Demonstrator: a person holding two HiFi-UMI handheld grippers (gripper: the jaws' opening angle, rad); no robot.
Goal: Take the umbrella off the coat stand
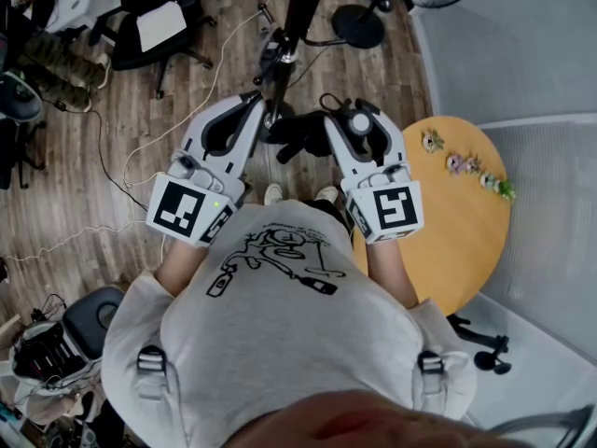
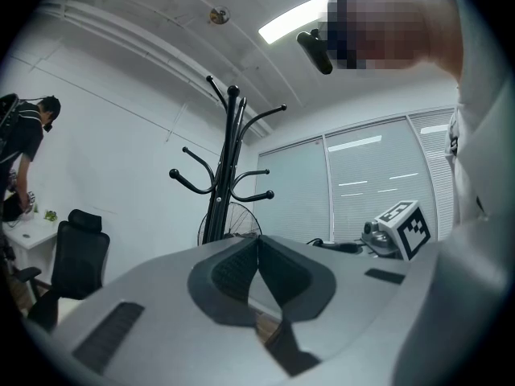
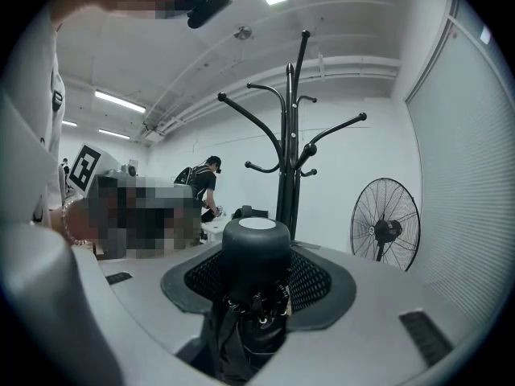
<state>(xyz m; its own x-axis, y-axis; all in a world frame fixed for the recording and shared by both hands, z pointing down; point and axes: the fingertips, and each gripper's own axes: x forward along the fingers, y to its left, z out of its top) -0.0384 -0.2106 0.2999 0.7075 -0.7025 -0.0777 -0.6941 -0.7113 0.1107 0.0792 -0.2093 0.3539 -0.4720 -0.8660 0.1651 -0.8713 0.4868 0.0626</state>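
A folded black umbrella (image 3: 256, 254) with a round capped end stands between the jaws of my right gripper (image 3: 257, 276), which is shut on it. In the head view the umbrella (image 1: 297, 140) shows as a dark bundle just left of the right gripper (image 1: 322, 127), low in front of the person. The black coat stand (image 3: 290, 163) rises a short way behind it, its hooks bare. My left gripper (image 2: 257, 256) is shut with nothing in it, its pads pressed together. It points toward the coat stand (image 2: 228, 175), and its tip (image 1: 265, 110) is close to the stand's pole (image 1: 300, 12).
A round wooden table (image 1: 466, 241) with small figurines (image 1: 459, 164) stands at the right. A floor fan (image 3: 387, 224) is behind the stand, its base (image 1: 359, 26) on the wooden floor. An office chair (image 2: 76, 260) and a person (image 2: 26, 139) at a desk are to the left. Cables cross the floor.
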